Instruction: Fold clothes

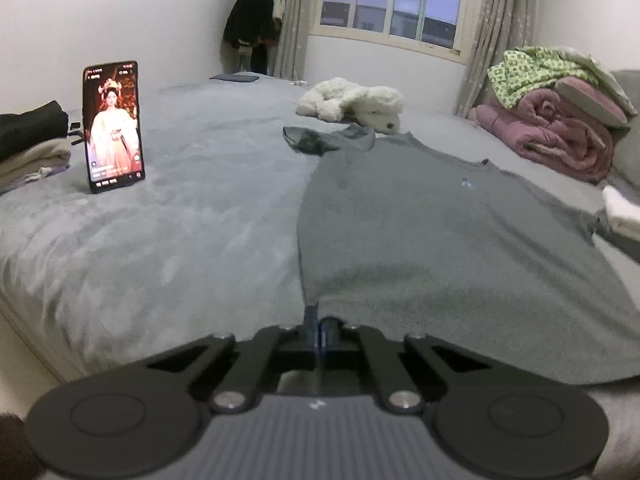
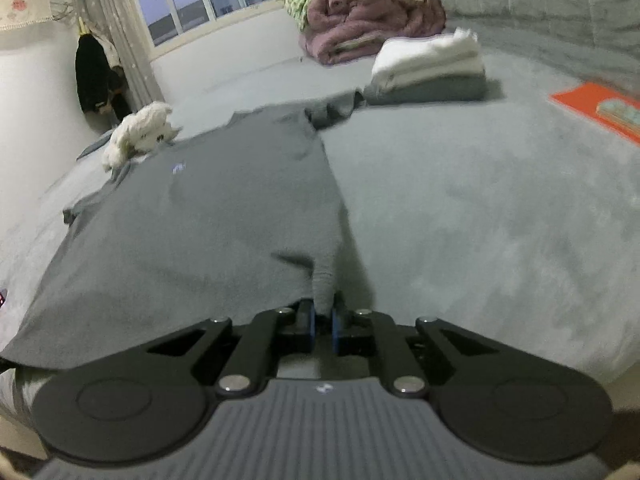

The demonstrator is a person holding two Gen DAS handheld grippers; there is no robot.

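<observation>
A grey T-shirt (image 1: 420,240) lies spread front-up on the grey bed, collar toward the window, with a small logo on the chest. My left gripper (image 1: 320,322) is shut on the shirt's near-left hem corner. In the right wrist view the same T-shirt (image 2: 192,216) stretches away to the left. There my right gripper (image 2: 323,312) is shut on the near-right hem corner, and a pinch of cloth stands up between its blue pads. Both sleeves lie crumpled at the far end.
A phone (image 1: 113,126) stands upright with its screen lit, left of the shirt. A white plush dog (image 1: 360,104) lies beyond the collar. Folded white and grey clothes (image 2: 428,70), a rolled pink quilt (image 2: 372,16) and an orange book (image 2: 596,110) sit to the right. Dark folded clothes (image 1: 28,136) lie far left.
</observation>
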